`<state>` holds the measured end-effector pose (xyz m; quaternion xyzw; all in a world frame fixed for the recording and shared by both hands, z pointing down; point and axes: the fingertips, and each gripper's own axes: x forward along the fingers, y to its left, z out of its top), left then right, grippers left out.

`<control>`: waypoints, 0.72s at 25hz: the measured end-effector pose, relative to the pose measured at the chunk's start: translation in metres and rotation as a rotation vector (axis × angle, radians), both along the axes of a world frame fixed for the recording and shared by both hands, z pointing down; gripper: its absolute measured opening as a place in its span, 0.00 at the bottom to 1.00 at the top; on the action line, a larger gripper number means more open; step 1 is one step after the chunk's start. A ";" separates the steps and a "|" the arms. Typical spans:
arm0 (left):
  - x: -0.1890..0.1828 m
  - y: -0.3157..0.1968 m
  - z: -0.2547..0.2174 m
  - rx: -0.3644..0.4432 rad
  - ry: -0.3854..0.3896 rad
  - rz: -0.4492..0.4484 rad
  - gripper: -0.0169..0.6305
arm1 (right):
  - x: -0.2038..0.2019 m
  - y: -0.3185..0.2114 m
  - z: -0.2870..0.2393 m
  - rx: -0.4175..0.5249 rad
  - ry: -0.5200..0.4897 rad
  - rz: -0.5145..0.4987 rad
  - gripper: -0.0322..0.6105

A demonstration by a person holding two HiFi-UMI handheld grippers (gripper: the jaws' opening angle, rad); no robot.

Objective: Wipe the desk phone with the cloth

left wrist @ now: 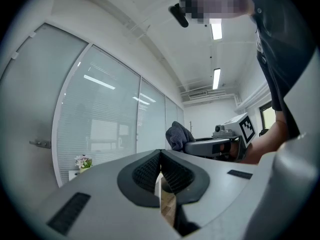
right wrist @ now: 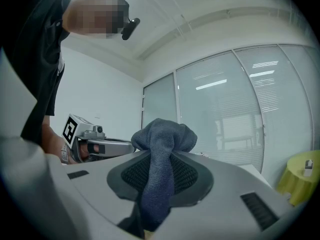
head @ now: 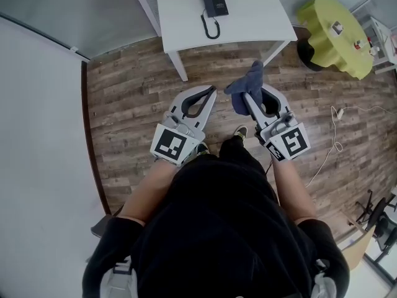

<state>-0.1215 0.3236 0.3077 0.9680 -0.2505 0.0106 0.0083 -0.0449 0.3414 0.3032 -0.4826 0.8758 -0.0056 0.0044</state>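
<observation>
Holding cloth [head: 245, 82] bunched in right gripper [head: 250, 98], jaws clamped on it. Left gripper [head: 209, 94] jaws together, empty. Phone [head: 214, 2] sits on far white surface [head: 254, 20], well apart from both. Risk: loose bunch slips out mid-wipe, or snags cord [head: 211, 27]. Only head view shows phone; gripper views confirm the jaws.

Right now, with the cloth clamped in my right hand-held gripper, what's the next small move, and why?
Probably step toward the white table and carry the right hand-held gripper forward. The cloth is clamped in it, but the desk phone sits on the tabletop well ahead, out of contact.
</observation>
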 end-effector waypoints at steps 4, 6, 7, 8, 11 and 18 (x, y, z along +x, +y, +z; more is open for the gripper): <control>0.020 -0.020 0.005 -0.002 -0.006 -0.003 0.04 | 0.018 -0.022 0.003 0.000 -0.005 -0.001 0.22; 0.034 -0.030 0.006 0.001 -0.007 -0.008 0.04 | 0.030 -0.036 0.004 -0.002 -0.011 -0.007 0.22; 0.042 -0.035 0.005 0.004 -0.010 -0.010 0.04 | 0.036 -0.043 0.004 -0.001 -0.016 -0.014 0.22; 0.050 -0.041 0.005 0.007 -0.015 -0.013 0.04 | 0.043 -0.050 0.004 0.000 -0.022 -0.023 0.22; 0.074 -0.058 0.005 0.025 -0.031 -0.029 0.04 | 0.065 -0.070 0.005 0.002 -0.030 -0.050 0.22; 0.131 -0.100 0.006 0.020 -0.061 -0.085 0.04 | 0.119 -0.119 0.004 0.000 -0.040 -0.114 0.22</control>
